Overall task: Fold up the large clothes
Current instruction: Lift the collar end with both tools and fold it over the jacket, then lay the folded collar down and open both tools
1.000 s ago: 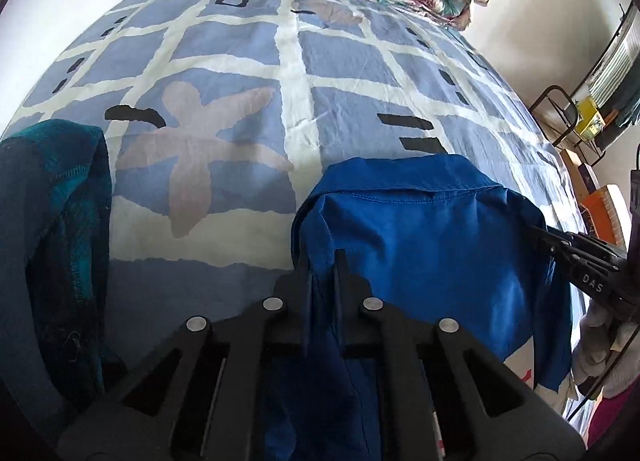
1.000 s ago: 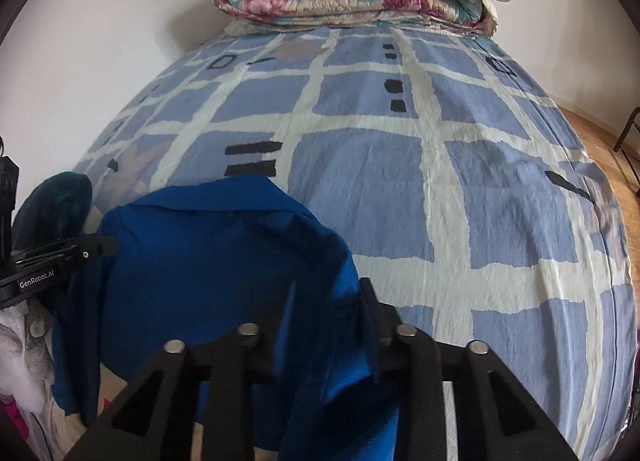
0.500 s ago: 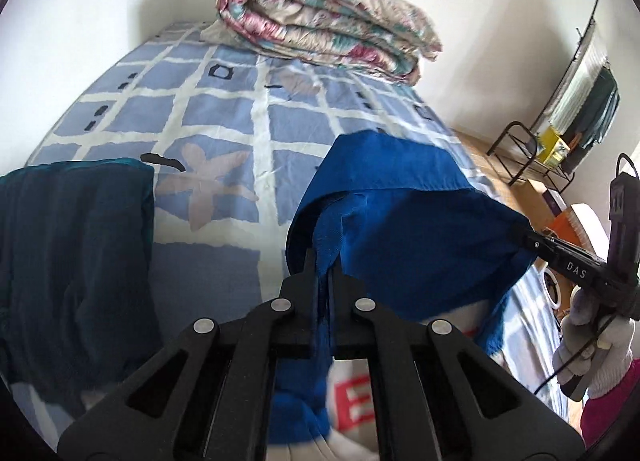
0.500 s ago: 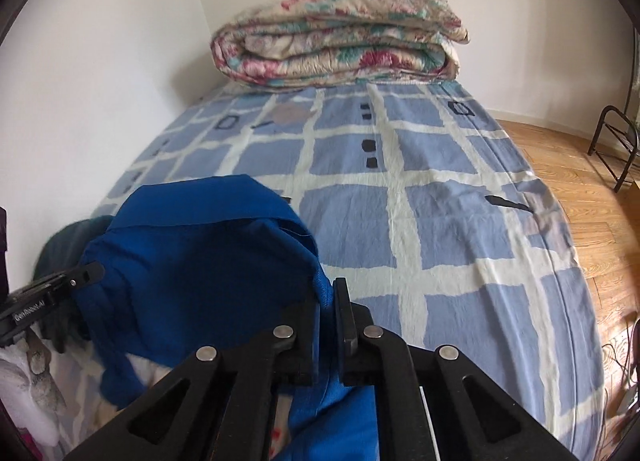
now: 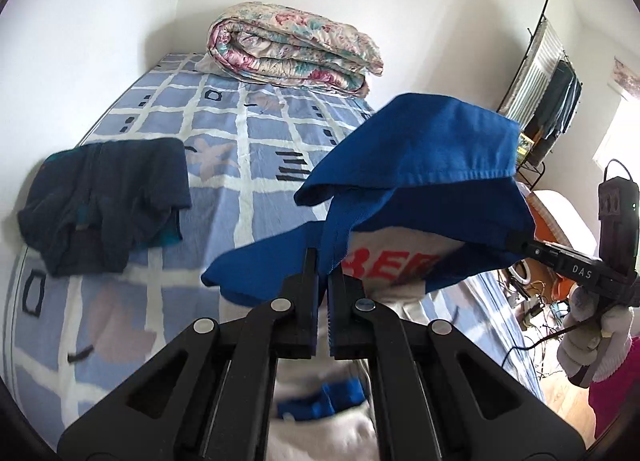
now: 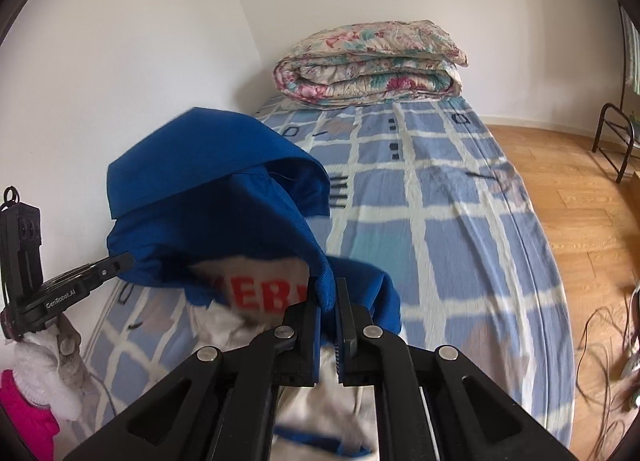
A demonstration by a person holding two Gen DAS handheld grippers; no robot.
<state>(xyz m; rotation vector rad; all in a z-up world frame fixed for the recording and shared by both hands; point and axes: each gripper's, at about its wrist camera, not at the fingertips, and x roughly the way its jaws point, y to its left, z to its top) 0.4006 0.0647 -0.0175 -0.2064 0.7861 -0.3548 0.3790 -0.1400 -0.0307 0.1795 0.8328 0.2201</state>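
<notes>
Blue garment (image 5: 420, 149) (white panel, red letters) clamped by left gripper (image 5: 323, 261) and right gripper (image 6: 329, 293).

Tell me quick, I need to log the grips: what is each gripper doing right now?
Left gripper: shut on the blue garment.
Right gripper: shut on the same garment, at another edge.
</notes>
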